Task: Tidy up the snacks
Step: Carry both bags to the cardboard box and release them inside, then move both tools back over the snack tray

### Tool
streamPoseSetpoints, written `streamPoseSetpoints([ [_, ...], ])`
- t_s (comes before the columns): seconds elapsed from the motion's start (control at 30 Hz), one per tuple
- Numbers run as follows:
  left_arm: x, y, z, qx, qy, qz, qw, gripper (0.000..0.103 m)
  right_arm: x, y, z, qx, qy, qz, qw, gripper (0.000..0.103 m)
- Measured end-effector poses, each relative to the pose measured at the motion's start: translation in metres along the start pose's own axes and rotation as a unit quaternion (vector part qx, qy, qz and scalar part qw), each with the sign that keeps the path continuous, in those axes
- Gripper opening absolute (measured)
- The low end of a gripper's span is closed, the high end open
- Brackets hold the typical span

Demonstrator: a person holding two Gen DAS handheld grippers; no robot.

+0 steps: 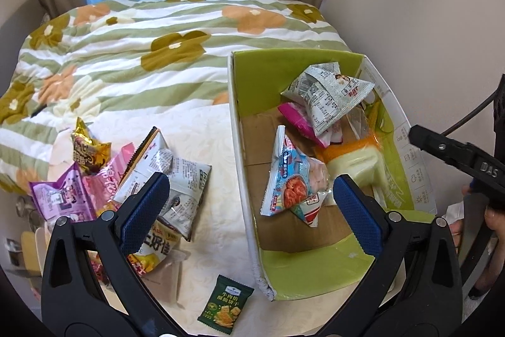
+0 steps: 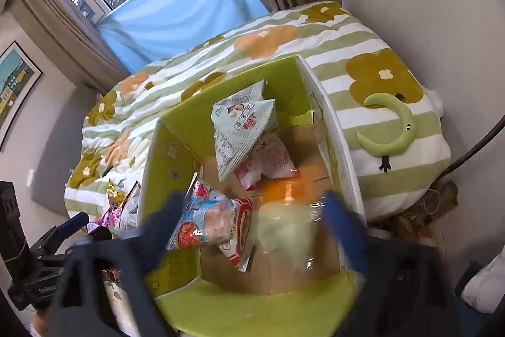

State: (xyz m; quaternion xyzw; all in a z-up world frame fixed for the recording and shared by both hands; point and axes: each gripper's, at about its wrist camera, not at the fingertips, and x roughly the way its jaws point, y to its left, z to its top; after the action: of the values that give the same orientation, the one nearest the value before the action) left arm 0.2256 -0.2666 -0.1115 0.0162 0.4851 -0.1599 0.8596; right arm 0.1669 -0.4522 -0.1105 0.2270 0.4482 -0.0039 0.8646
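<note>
A green-lined cardboard box stands on the bed and holds several snack packs: a grey-white pack, a pink one, a blue shrimp-flake pack and a yellow-orange clear bag. The box also shows in the right wrist view. My left gripper is open and empty, above the box's left wall. Loose packs lie left of the box and a dark green cracker pack lies in front. My right gripper is open, blurred by motion, over the box above the clear bag.
A striped floral quilt covers the bed behind the box. A green crescent cushion lies right of the box. The wall is close on the right, with curtains and a window at the back. My right gripper's finger reaches in from the right.
</note>
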Motion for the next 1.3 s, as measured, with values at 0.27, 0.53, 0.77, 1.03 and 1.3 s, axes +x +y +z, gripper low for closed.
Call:
streamPoseSetpoints([
  [0.27, -0.004, -0.007, -0.005, -0.004, -0.002, -0.002, 1.0000, 0.103, -0.015, 0.004, -0.001, -0.034, -0.009, -0.001, 0.999, 0.102],
  [0.53, -0.043, -0.015, -0.010, 0.000, -0.042, 0.031, 0.9987, 0.103, -0.042, 0.019, -0.005, -0.078, -0.022, 0.003, 0.997, 0.102],
  [0.77, -0.097, 0.004, -0.037, -0.041, -0.076, 0.062, 0.9943, 0.103, -0.069, 0.049, -0.014, -0.148, -0.037, 0.023, 0.988, 0.102],
  [1.03, -0.144, 0.058, -0.080, -0.099, -0.097, 0.116, 0.9835, 0.103, -0.076, 0.096, -0.040, -0.188, -0.047, 0.072, 0.978, 0.102],
  [1.3, -0.165, 0.118, -0.109, -0.100, -0.106, 0.127, 0.9811, 0.103, -0.065, 0.151, -0.075, -0.216, -0.039, 0.106, 0.970, 0.102],
])
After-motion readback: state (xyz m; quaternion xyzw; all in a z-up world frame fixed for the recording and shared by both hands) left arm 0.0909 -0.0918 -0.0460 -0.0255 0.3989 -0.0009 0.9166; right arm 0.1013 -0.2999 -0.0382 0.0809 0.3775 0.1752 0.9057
